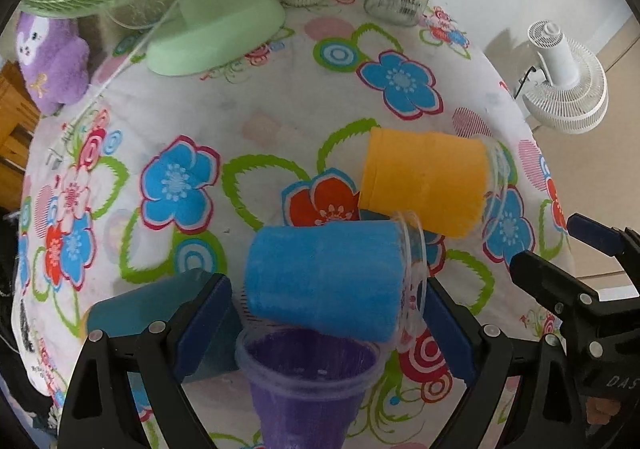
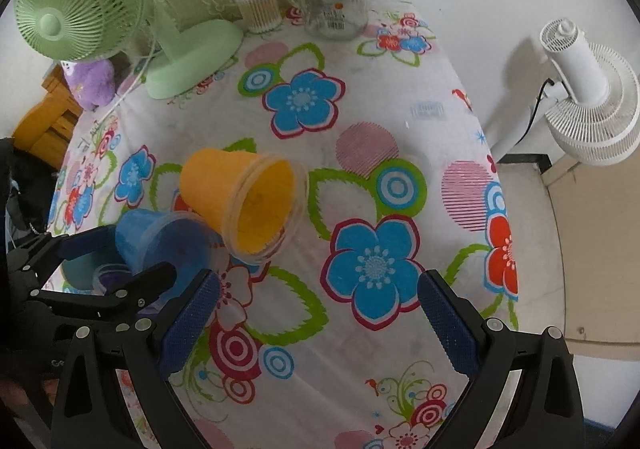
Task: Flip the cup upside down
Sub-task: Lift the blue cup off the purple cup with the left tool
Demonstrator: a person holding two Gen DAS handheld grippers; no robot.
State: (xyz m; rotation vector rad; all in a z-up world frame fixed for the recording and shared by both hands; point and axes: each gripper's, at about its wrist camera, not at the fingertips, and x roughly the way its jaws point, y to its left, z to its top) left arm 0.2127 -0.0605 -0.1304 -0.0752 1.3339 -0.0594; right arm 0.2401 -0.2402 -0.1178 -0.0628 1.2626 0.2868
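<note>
The table (image 2: 400,97) has a flowery cloth on it. Three cups sit close together. The blue cup (image 1: 324,281) lies on its side. Its mouth points to the right. The orange cup (image 1: 424,181) lies on its side too, just behind the blue one. The two seem to touch near the blue cup's rim. The purple cup (image 1: 308,381) stands up, right in front of the blue cup.

The left gripper (image 1: 328,329) is wide open. The blue cup and the purple cup are both between its fingers. It holds nothing yet. The right gripper (image 2: 318,317) is wide open too. It hangs over bare cloth with nothing in it.

What could go wrong? The cups are packed tight. If the left gripper shuts now, it may squeeze two cups at once. It may also knock the purple cup over. The blue cup is round and lying down, so a push could make it roll. It could bump the orange cup and send it toward the table edge. The cups look thin, so a hard squeeze may bend them.
</note>
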